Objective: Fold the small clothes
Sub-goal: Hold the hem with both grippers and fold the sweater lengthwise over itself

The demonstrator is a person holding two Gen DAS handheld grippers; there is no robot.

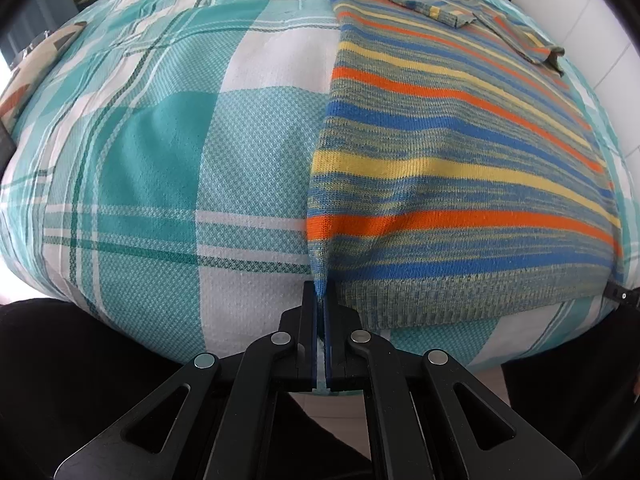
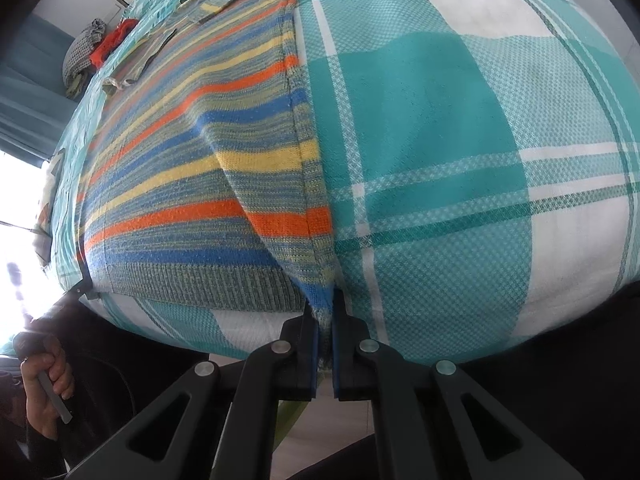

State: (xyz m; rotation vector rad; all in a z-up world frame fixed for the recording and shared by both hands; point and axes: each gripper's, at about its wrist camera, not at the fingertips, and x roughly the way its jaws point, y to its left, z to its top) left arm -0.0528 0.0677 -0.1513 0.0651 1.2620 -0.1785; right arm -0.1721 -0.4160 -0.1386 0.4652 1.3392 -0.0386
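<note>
A striped knit sweater (image 1: 460, 152) in blue, orange, yellow and grey-green lies flat on a teal and white plaid bedspread (image 1: 160, 160). My left gripper (image 1: 321, 300) is shut on the sweater's near left hem corner, and the fabric rises in a small ridge into the jaws. In the right wrist view the same sweater (image 2: 180, 200) fills the left half. My right gripper (image 2: 325, 312) is shut on its near right hem corner, where a fold of knit runs up from the pinch. The sleeves lie folded across the far part of the body.
A heap of other clothes (image 2: 92, 56), grey checked and orange, lies at the far end of the bed. A patterned pillow (image 1: 36, 68) sits at the left edge. A person's hand (image 2: 44, 384) grips the other tool's handle. The bedspread (image 2: 460, 160) runs bare to the right.
</note>
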